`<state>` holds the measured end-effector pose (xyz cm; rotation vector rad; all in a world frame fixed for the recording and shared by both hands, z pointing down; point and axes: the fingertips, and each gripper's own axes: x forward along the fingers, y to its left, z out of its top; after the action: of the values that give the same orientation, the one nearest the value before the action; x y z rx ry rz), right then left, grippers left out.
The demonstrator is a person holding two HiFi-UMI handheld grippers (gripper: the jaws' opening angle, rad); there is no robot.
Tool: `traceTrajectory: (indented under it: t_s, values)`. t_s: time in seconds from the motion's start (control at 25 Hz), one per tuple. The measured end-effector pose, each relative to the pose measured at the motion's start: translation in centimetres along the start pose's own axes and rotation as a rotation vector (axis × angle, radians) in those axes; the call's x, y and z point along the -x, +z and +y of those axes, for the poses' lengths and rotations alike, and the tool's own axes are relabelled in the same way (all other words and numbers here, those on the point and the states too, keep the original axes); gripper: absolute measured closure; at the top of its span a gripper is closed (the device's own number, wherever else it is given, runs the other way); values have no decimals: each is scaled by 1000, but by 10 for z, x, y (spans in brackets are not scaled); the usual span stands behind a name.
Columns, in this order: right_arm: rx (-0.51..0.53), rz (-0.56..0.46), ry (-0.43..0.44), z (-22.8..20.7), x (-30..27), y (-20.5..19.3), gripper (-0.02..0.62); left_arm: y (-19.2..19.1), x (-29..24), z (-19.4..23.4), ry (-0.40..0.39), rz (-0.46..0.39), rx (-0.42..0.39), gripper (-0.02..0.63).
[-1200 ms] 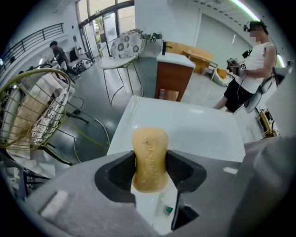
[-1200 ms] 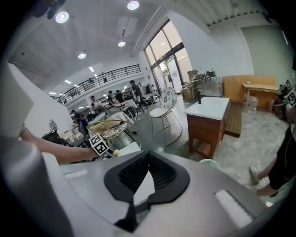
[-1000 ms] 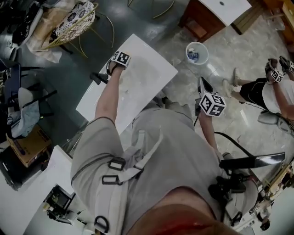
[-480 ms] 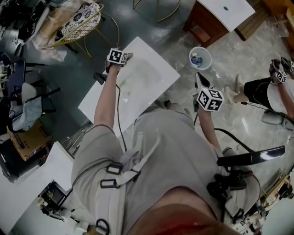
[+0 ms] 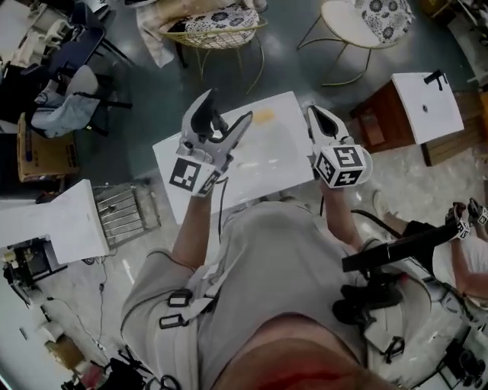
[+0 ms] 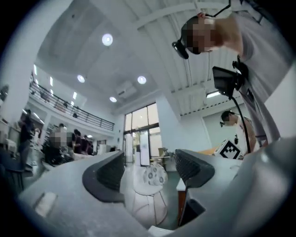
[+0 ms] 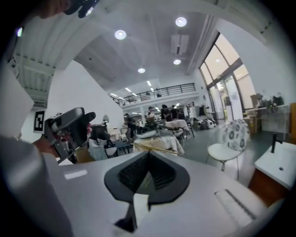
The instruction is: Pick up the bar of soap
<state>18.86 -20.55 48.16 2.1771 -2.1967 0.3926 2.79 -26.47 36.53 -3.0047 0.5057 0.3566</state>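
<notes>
A small yellowish bar of soap [image 5: 263, 116] lies on the white table [image 5: 267, 164], near its far edge. My left gripper [image 5: 221, 122] is held above the table's left part, to the left of the soap, with its jaws open. In the left gripper view nothing is between the left gripper's [image 6: 150, 173] dark pads [image 6: 111, 173]. My right gripper [image 5: 320, 122] hangs over the table's right edge, to the right of the soap. The right gripper view shows the right gripper [image 7: 147, 173] shut and empty.
A wicker chair [image 5: 213, 23] and a round patterned chair [image 5: 358, 19] stand beyond the table. A brown cabinet with a white top [image 5: 423, 107] is at the right. A white box [image 5: 53, 221] sits at the left. Another person's hand [image 5: 465, 217] shows at the right edge.
The head view has swung, so the table now lies straight ahead. My left gripper has lifted off the table's far side and stands with open jaws. The right gripper has come up beside the table.
</notes>
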Motion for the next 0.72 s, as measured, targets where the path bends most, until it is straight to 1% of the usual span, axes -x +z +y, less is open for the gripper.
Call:
traceTrajectory:
  t_s: [0.08, 0.16, 0.24, 0.32, 0.4, 0.48, 0.6, 0.68, 0.72]
  values:
    - [48, -45, 80, 38, -10, 27, 594, 38, 43, 6, 109, -52, -44, 256]
    - [98, -78, 149, 68, -20, 45, 594, 58, 81, 14, 210, -62, -91, 258]
    - [139, -89, 214, 92, -37, 54, 594, 63, 110, 29, 297, -50, -121, 258]
    - [154, -82, 263, 112, -56, 52, 594, 60, 135, 47, 363, -37, -119, 258]
    - [161, -74, 292, 128, -69, 49, 594, 59, 156, 60, 409, -32, -117, 258]
    - [165, -73, 309, 142, -75, 48, 594, 60, 169, 68, 437, -31, -117, 258]
    - [176, -68, 319, 152, -76, 47, 594, 56, 173, 72, 447, -12, -105, 258]
    - [183, -60, 323, 159, -75, 41, 594, 46, 177, 74, 452, 29, -90, 260]
    - [186, -58, 326, 163, -76, 39, 594, 40, 181, 77, 461, 60, -85, 357]
